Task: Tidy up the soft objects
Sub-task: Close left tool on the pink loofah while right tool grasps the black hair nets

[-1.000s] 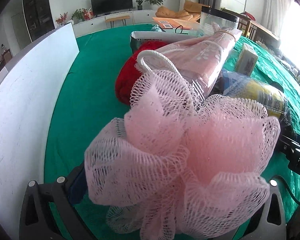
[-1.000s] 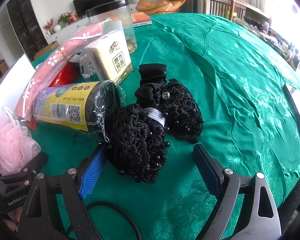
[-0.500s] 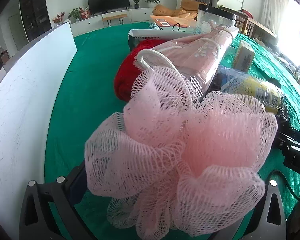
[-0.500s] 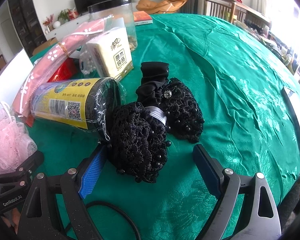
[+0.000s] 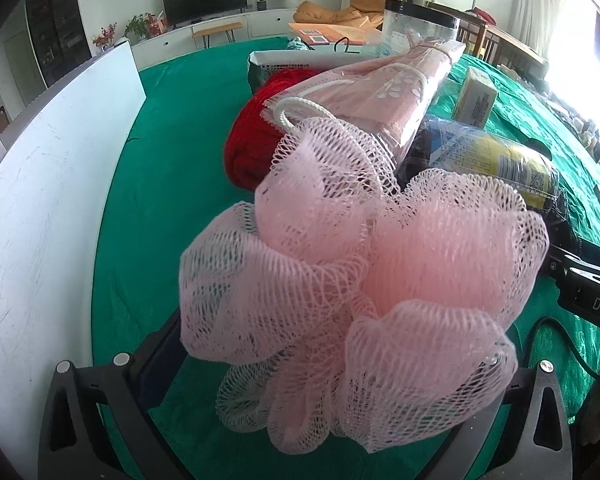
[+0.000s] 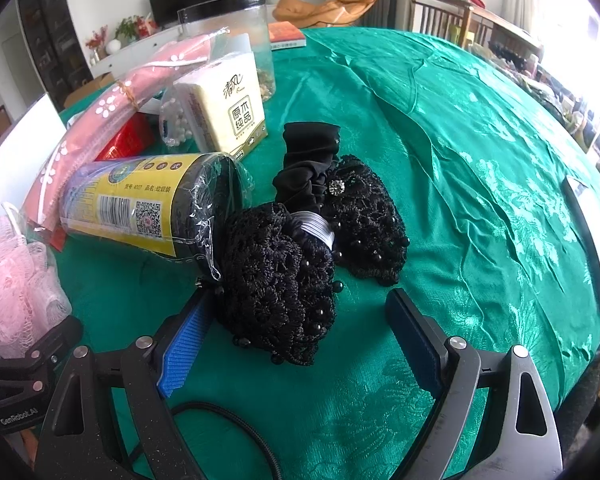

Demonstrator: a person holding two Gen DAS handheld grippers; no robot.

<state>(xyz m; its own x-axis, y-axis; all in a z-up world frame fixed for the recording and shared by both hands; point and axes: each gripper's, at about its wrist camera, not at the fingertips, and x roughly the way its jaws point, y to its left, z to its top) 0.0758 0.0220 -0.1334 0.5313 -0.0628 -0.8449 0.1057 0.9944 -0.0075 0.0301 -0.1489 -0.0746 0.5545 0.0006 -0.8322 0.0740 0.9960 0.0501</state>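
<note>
A pink mesh bath loofah (image 5: 364,264) with a white cord loop fills the left wrist view. My left gripper (image 5: 336,364) is shut on it, and the puff hides most of both fingers. The same loofah (image 6: 16,280) shows at the left edge of the right wrist view. A black beaded lace hair accessory (image 6: 284,276) with a black scrunchie part lies on the green tablecloth (image 6: 460,160). My right gripper (image 6: 300,340) stands open around its near end, the blue-padded left finger (image 6: 184,340) close beside the lace.
A red yarn bundle (image 5: 252,140), a wrapped pink towel (image 5: 372,92), a yellow bag roll (image 6: 140,204), a tissue pack (image 6: 228,108) and a clear jar (image 6: 236,20) crowd the middle. A white basket (image 5: 284,60) stands behind. A white board (image 5: 40,200) lies left.
The left gripper has shifted slightly with the loofah still in it. The right gripper has edged a little closer to the black lace piece and stays open.
</note>
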